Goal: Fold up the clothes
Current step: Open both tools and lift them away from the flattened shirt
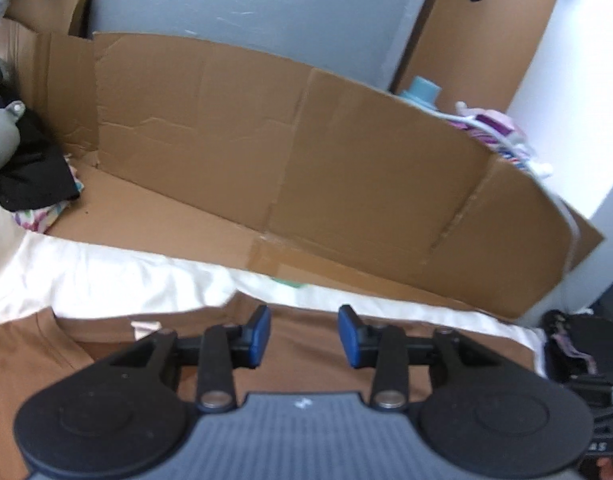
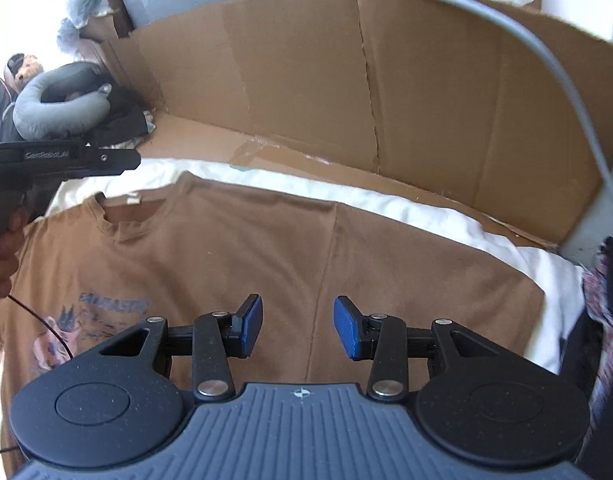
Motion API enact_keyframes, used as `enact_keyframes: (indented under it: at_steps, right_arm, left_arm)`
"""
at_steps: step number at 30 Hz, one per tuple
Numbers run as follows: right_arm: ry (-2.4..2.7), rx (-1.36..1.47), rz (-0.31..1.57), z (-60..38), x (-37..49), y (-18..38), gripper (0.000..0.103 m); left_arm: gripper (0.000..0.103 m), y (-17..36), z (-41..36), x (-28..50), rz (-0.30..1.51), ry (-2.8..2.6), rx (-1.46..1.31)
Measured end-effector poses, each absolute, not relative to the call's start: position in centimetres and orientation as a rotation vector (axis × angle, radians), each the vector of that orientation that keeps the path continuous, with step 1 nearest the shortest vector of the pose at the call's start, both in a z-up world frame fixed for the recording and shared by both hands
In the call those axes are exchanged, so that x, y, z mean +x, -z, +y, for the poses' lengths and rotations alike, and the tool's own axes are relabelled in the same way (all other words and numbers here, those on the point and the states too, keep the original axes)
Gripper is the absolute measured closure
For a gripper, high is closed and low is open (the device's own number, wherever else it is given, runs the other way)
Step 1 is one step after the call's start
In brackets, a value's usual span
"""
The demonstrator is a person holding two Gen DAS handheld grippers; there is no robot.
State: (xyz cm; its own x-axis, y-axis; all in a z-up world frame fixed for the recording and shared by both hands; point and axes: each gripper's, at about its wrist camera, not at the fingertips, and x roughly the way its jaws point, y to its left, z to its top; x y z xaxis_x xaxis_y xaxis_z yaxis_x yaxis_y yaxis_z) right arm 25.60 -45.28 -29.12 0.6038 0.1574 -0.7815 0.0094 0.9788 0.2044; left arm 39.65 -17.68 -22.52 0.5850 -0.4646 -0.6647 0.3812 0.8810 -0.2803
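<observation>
A brown T-shirt (image 2: 234, 248) with a printed picture on its chest lies flat on a white sheet (image 2: 486, 224), collar at the upper left. My right gripper (image 2: 298, 326) hovers above its right half, open, blue pads apart with nothing between them. In the left wrist view the same brown T-shirt (image 1: 306, 344) shows under my left gripper (image 1: 304, 336), which is open and empty above the cloth near the collar. The left gripper's body (image 2: 66, 160) also reaches in at the left edge of the right wrist view, held by a hand (image 2: 2, 256).
A flattened cardboard box (image 1: 306, 152) stands as a wall behind the sheet (image 1: 106, 272). A grey neck pillow (image 2: 54, 112) and dark clothes (image 1: 30, 176) lie at the far left. Colourful fabric (image 1: 502, 136) sits behind the cardboard at right. A grey cable (image 2: 554, 72) hangs across.
</observation>
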Motion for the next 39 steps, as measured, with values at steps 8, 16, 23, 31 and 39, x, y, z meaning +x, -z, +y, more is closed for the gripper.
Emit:
enact_keyframes:
  at_steps: [8,16,23,31,39]
  right_arm:
    - [-0.068,0.258,0.883,-42.3,19.8,27.5,0.055]
    - [-0.063,0.242,0.840,-41.7,15.5,21.3,0.051]
    - [-0.123,0.193,0.898,-41.1,14.3,14.6,0.051]
    - [-0.204,0.178,0.998,-38.1,12.1,7.7,0.046]
    - [-0.183,0.193,0.914,-35.9,7.9,1.5,0.046]
  left_arm:
    - [0.051,21.1,-13.2,34.7,0.837,0.424,-0.149]
    - [0.049,16.2,-9.1,30.7,0.853,0.370,-0.062]
    - [0.049,10.0,-5.1,28.5,0.855,0.326,-0.008]
    - [0.047,5.0,-1.4,25.7,0.893,0.271,0.005]
    - [0.046,0.4,1.5,21.9,0.930,0.217,0.006]
